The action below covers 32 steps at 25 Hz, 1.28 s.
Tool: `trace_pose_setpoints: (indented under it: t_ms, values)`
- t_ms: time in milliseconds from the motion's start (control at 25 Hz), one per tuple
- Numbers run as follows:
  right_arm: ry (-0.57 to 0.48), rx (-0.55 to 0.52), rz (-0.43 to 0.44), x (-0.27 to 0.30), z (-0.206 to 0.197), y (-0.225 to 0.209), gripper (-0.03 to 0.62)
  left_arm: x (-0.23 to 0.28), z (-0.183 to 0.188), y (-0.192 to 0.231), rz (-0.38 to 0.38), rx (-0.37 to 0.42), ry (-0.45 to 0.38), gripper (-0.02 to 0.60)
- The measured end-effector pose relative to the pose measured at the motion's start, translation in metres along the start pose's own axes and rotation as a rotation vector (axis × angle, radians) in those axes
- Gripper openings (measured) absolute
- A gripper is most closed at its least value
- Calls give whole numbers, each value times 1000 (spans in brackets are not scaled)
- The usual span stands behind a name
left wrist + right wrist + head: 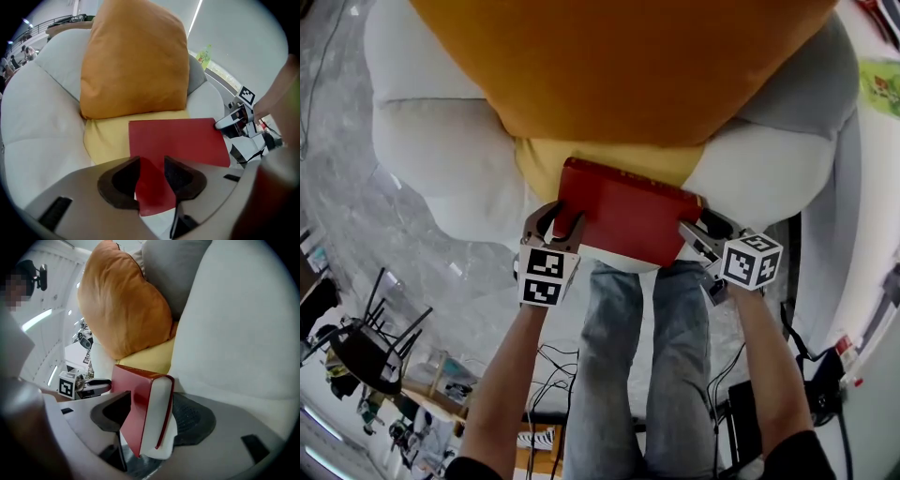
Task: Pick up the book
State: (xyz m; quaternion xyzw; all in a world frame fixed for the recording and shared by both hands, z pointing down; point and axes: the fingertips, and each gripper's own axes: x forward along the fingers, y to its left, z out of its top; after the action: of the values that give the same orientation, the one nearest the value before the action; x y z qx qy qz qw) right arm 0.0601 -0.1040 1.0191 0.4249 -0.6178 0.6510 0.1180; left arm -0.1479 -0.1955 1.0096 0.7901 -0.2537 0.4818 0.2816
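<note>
- Nearest you, low in the head view, are your two forearms above your jeans. Each carries a gripper up to the front edge of the seat.
- The left gripper meets the lower left corner of the red book. In its own view its jaws stand narrow and are clamped on that corner.
- The right gripper is at the book's right end. In its own view its jaws stand wide, astride the full thickness of the book, covers and pale page block between them. The page block hides the far pad's face, so I judge they are not pressing yet, though I cannot be sure.
- The book's long axis runs left to right across the head view, dipping slightly to the right, with one gripper at each end. Neither hand is nearer. The lift depends on the right jaws closing across the thickness.
- The book lies on a yellow seat pad at the front of a pale armchair. An orange cushion stands just behind it, and a grey cushion is at upper right.
- The padding is soft, so expect the book to sink.
- Around the chair is grey marbled floor, with a black chair at lower left and cables by your feet.
</note>
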Motion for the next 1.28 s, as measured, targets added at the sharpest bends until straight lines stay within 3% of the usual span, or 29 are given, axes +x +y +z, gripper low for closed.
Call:
trace_pose_setpoints:
  t_ms: [80, 280, 400, 480, 520, 600, 720, 880, 1000, 1120, 1280]
  values:
    - [31, -38, 19, 6, -1, 4, 283, 2, 1, 3, -7, 1, -10, 143]
    - [64, -131, 33, 2, 9, 20, 305, 3, 0, 9, -11, -20, -7, 144]
    - [49, -148, 164, -21, 25, 56, 305, -4, -2, 18, 3, -52, 21, 158]
    - [102, -193, 287, -35, 27, 91, 305, -15, -1, 23, 1, -83, 24, 166]
    - [132, -223, 325, -40, 30, 109, 305, -22, 2, 22, -16, -93, 13, 204]
    - [172, -302, 329, -43, 41, 139, 305, -37, 17, 14, -76, -78, -38, 244]
    - [190, -384, 293, -42, 55, 171, 305, -64, 51, -2, -173, 61, -134, 316]
    - [193, -382, 343, -47, 60, 204, 305, -92, 99, -33, -305, 256, -226, 440]
    - [221, -439, 360, -46, 57, 225, 305, -110, 129, -50, -384, 446, -297, 488]
    - [251, -501, 376, -39, 56, 247, 304, -118, 139, -55, -493, 691, -279, 517]
    - [271, -541, 417, -42, 49, 256, 304, -120, 129, -65, -670, 943, -153, 526]
